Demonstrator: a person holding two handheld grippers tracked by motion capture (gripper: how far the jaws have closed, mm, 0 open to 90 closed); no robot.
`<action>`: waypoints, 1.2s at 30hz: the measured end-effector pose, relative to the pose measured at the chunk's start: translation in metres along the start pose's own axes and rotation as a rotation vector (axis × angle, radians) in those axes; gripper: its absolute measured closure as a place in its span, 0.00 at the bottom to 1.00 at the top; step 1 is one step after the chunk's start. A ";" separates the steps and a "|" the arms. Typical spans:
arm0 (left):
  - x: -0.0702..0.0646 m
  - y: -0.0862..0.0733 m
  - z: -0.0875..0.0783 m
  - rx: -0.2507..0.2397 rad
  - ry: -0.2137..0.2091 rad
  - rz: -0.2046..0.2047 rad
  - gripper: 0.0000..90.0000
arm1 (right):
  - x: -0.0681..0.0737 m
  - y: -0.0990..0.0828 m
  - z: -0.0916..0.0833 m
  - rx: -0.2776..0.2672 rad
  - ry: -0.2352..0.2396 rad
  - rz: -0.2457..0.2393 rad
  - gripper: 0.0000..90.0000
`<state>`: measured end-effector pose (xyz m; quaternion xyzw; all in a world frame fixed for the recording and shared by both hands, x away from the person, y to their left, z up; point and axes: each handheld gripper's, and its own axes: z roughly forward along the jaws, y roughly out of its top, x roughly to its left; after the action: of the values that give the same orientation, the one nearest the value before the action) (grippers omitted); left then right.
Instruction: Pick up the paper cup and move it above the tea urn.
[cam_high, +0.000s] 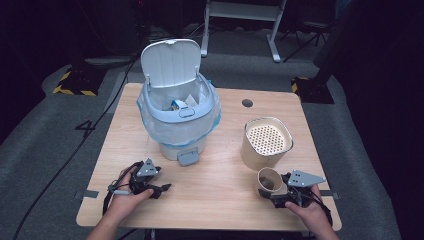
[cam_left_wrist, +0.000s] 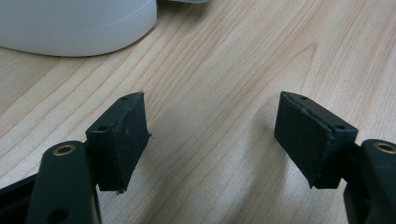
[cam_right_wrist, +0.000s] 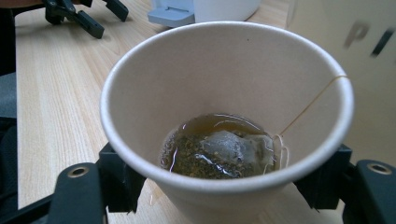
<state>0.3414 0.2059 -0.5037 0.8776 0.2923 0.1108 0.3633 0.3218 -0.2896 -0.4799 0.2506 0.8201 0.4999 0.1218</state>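
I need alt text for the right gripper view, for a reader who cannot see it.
A paper cup sits clamped between the right gripper's black jaws, holding a wet tea bag in a little brown tea. Its string hangs over the rim, above a wooden table.

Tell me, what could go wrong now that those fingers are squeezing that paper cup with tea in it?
1. The paper cup is soft, and the right gripper clamps it from both sides, so a harder squeeze could buckle the wall and slop tea onto the table.
2. The tea bag lies in liquid with its string over the rim. A quick tilt might spill both.
3. The perforated container stands close behind, so a careless lift could knock it.
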 end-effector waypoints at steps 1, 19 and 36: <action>0.000 0.000 0.000 0.000 0.000 0.000 0.29 | -0.001 0.002 -0.002 0.000 0.005 -0.006 0.33; 0.000 0.000 0.000 0.001 0.007 -0.010 0.28 | -0.013 0.064 -0.038 0.002 0.070 -0.091 0.33; -0.001 0.001 0.001 0.000 0.019 -0.022 0.27 | -0.031 0.132 -0.049 -0.004 0.031 -0.099 0.34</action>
<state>0.3418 0.2044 -0.5039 0.8734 0.3053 0.1152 0.3616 0.3644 -0.2937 -0.3422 0.2015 0.8323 0.4987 0.1342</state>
